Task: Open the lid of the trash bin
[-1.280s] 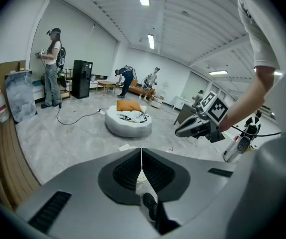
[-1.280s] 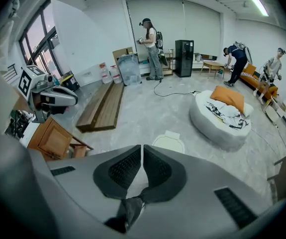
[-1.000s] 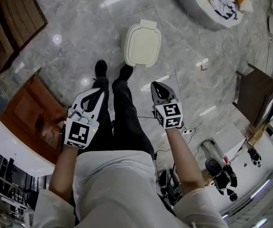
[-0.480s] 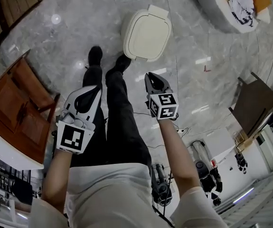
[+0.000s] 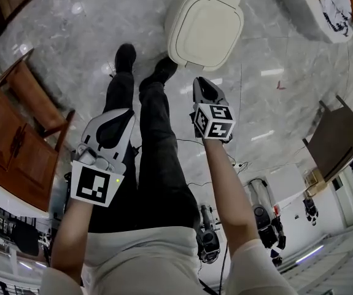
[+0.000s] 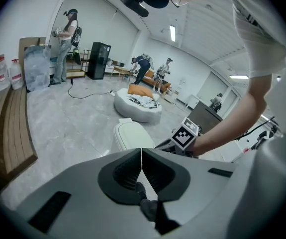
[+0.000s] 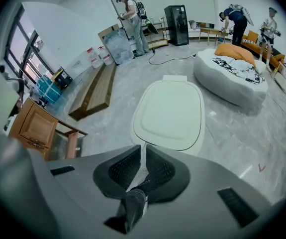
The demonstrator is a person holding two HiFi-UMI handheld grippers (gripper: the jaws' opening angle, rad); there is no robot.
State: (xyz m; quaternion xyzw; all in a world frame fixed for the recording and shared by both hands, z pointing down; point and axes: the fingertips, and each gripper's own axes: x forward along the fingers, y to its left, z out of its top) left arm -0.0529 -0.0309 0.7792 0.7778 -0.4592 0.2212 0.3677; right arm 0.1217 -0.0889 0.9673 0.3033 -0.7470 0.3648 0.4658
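So the person (image 5: 158, 158) is closing in over the last second; the trash bin (image 5: 205, 29) is sitting nearer, just past the shoes (image 5: 125, 57), its cream lid (image 7: 168, 114) still down; right gripper (image 5: 203, 86) is leading toward it, left gripper (image 5: 116, 120) trailing, both pressed together on nothing; so we're only approaching, lid untouched.

Right gripper (image 7: 143, 149): jaws drawn almost together, only a thin slit between the tips, nothing held. Trash bin lid (image 7: 170, 112) lies just beyond the fingertips, untouched; cream, flat, closed. White floor cushion (image 7: 232, 78) farther out, right of the fingers. Wooden cabinet (image 7: 33, 126) left of the fingers. Grey marble floor (image 7: 242, 143) underneath
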